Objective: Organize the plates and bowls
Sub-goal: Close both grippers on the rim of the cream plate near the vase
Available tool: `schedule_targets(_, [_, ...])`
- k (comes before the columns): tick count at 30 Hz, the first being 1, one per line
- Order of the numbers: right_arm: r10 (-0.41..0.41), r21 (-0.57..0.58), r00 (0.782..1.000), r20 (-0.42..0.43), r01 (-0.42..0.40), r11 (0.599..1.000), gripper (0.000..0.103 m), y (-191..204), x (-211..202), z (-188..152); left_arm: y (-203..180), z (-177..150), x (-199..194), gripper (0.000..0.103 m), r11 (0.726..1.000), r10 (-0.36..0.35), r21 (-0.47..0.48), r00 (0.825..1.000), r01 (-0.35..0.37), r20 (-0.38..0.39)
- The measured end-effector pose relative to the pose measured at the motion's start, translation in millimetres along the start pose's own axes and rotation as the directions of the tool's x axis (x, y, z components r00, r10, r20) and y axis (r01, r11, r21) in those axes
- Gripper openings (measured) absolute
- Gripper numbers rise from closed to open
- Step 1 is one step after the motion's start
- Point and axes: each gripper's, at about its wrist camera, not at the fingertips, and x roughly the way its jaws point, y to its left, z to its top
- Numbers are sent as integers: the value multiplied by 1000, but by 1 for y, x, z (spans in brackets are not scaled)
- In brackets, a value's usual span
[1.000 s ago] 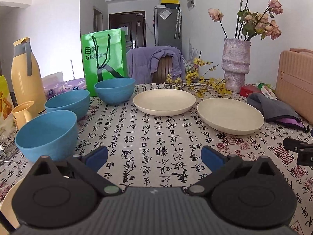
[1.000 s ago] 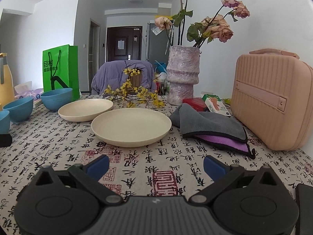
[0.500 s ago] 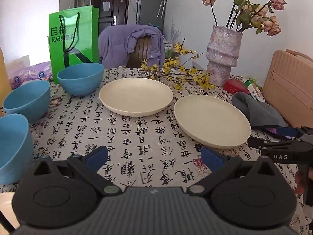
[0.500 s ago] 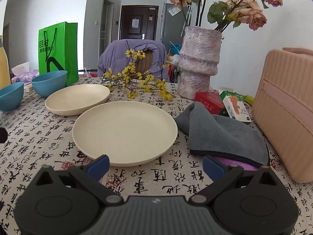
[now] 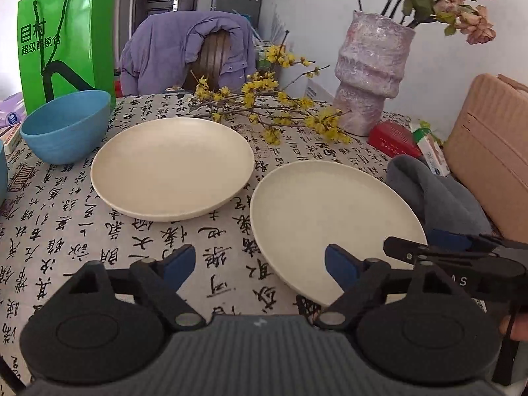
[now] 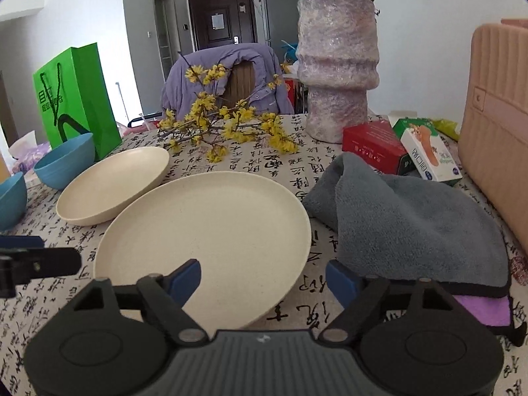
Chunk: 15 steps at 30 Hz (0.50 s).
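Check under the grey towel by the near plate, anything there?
A purple cloth pokes out from under the grey towel at its near edge, both lying on the printed tablecloth. How far the purple layer runs beneath, and anything else under it, is covered.

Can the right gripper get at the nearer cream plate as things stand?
Probably yes. The right gripper is open, its jaws having just been closing, and hangs over the near rim of the nearer cream plate. Nothing lies on that rim; the grey towel sits clear.
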Motion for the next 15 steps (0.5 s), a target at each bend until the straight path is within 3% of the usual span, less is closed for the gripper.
schedule_targets(7, [-50, 22, 998, 31, 49, 999, 55, 2, 14, 7, -1, 2, 31, 56, 997, 30, -71, 999, -32, -24])
schedule_targets(9, [-71, 18, 997, 40, 70, 997, 46, 3, 15, 8, -1, 2, 35, 47, 997, 37, -73, 999, -39, -19])
schedule_targets(11, [-89, 15, 995, 42, 89, 996, 29, 3, 18, 11, 0, 4, 39, 33, 995, 44, -92, 999, -46, -20])
schedule_targets(15, [-116, 11, 992, 41, 115, 993, 12, 0, 20, 14, 2, 2, 42, 14, 993, 54, -104, 998, -57, -40])
